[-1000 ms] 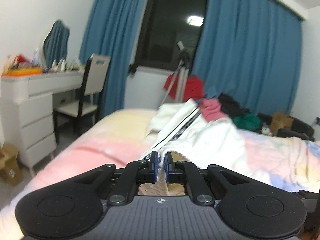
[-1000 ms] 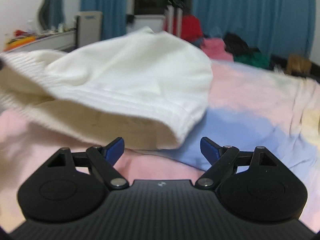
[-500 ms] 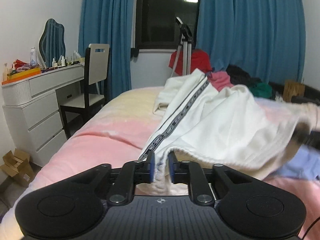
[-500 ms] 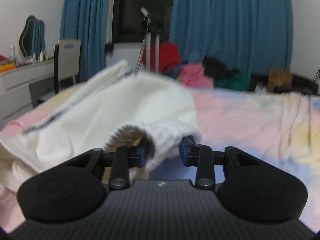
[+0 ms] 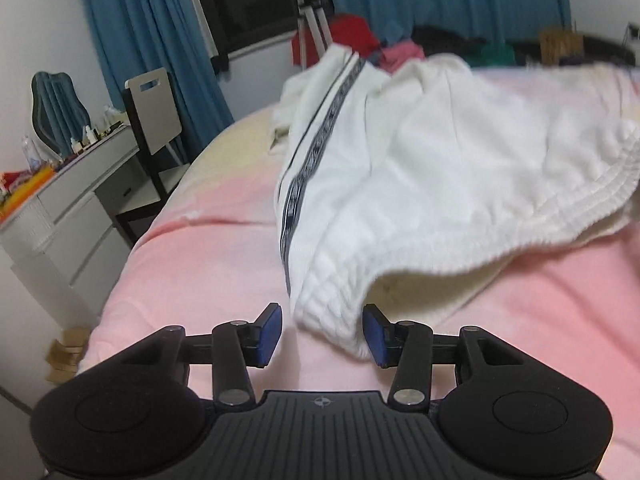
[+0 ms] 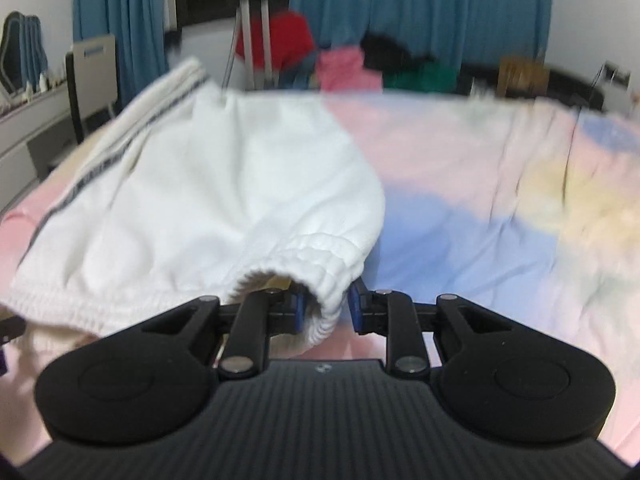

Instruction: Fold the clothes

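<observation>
Bed fills both views, blanket pink near grippers; right view alone shows blue and yellow patches beyond. Left view alone shows desk and chair beside bed. White shorts spread on bed, dark patterned stripe down one side, ribbed waistband toward grippers. Left gripper jaws apart, waistband corner lying loose between them. Right gripper jaws pinched together on waistband fold.

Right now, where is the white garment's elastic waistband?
The waistband lies at the bed's near edge on the pink blanket, one corner between the open left tongs, the other in the right tongs.
</observation>
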A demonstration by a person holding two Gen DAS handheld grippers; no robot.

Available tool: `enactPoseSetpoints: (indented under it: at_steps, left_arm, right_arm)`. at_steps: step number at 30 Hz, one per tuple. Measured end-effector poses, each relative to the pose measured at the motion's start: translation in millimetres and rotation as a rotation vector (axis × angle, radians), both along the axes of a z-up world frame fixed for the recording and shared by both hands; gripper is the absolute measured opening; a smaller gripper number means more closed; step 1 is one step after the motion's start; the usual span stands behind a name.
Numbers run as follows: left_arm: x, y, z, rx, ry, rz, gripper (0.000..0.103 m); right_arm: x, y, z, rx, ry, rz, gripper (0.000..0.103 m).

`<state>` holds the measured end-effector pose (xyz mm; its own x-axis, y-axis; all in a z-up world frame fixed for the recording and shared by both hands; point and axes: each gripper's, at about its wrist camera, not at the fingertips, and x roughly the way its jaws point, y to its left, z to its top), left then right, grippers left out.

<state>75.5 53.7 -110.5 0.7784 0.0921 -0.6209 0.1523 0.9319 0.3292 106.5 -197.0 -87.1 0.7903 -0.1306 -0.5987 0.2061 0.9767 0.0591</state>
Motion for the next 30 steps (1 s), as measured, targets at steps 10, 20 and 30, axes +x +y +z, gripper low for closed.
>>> enactPoseSetpoints:
  at_steps: [10, 20, 30]
  left_arm:
    - [21, 22, 2, -0.134, -0.004, 0.108, 0.066]
    - [9, 62, 42, -0.407, -0.211, 0.25, 0.017]
    - [9, 59, 38, -0.362, -0.038, 0.23, 0.022]
  right_arm:
    - [-32, -28, 35, 0.265, -0.09, 0.044, 0.076]
    - [-9, -71, 6, 0.605, -0.112, -0.054, 0.081]
    - [15, -52, -15, 0.677, -0.034, 0.008, 0.082]
